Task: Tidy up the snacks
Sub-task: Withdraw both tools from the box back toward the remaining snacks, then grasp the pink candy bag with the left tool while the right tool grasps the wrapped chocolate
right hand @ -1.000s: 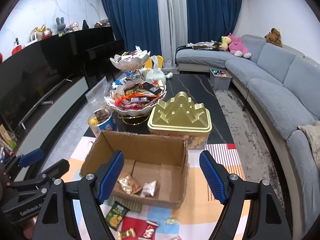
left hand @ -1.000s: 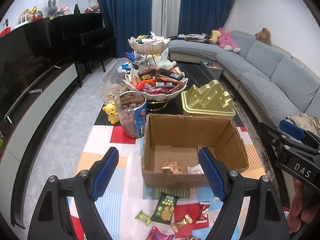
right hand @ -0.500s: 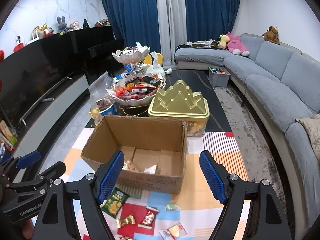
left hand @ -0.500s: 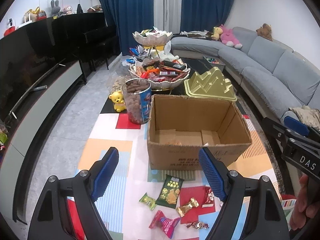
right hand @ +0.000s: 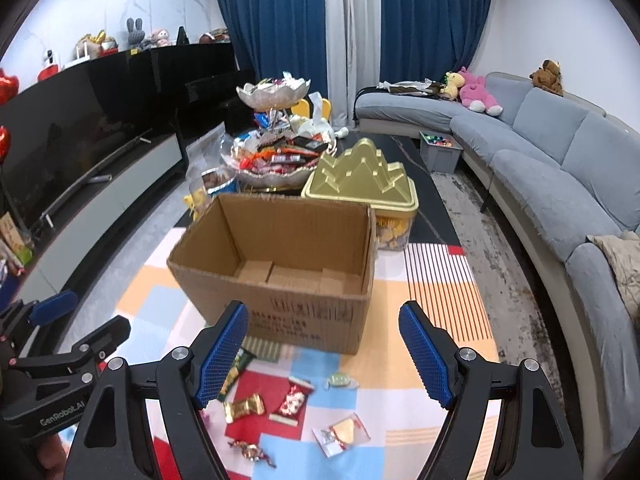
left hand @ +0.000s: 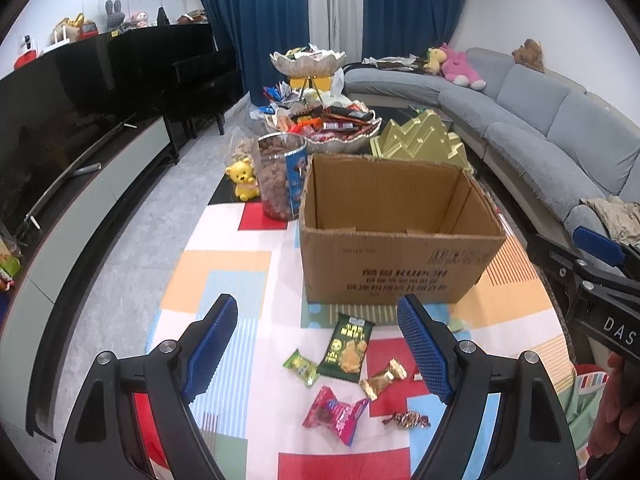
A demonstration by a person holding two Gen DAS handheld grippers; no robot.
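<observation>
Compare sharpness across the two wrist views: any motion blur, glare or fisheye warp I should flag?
Left wrist view: sharp; print on the brown cardboard box and the dark green snack packet is crisp; straight edges bow near the rim, corners vignetted black. Right wrist view: motion blur smears the box lettering and the small gold-wrapped candy; same warp. Soft even light, no harsh glare in either.

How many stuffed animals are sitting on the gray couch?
3. A yellow plush and a pink plush sit side by side at the far end of the couch; a brown bear perches on the backrest. Others may be hidden.
</observation>
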